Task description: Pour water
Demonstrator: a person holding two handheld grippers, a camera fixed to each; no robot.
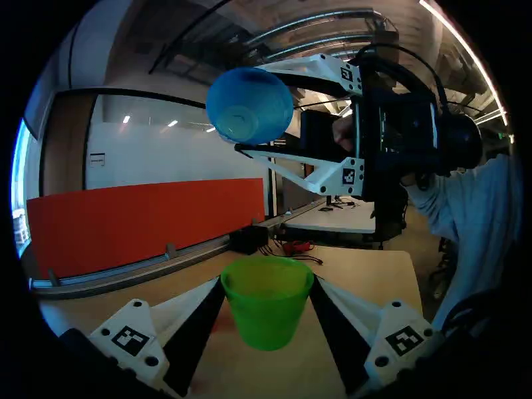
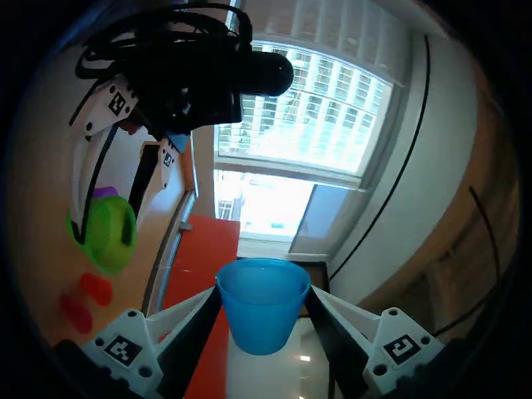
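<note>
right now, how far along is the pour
Done: both cups gripped, green cup in the left gripper, blue cup in the right gripper. In hand: the blue cup is raised and tipped, higher than the green one. Left: whether water has gone across I cannot tell; then righting it.

green cup point(image 1: 267, 302) inside: hidden, rim nearly edge-on; water level cannot tell
blue cup point(image 1: 249, 105) inside: dim, tipped; water cannot tell
left tool point(image 1: 266, 286) contact faces: covered by the green cup's wall; finger bases cut by the bottom edge
hand point(image 1: 415, 179) on right tool point(image 1: 256, 110): mostly behind the tool body; sleeve point(image 1: 465, 206) runs off the right edge
red smear point(image 1: 223, 322): by the green cup's foot, blurred, unidentifiable
red blobs point(image 2: 86, 299): on the counter point(image 2: 46, 166), blurred, cannot tell what
purple thing point(image 2: 103, 193): mostly behind the green cup
clutter point(image 1: 292, 247), far counter edge: dark box, cables, too small for more
left tool body, right gripper view: black silhouette against the window point(image 2: 299, 133), detail lost
</note>
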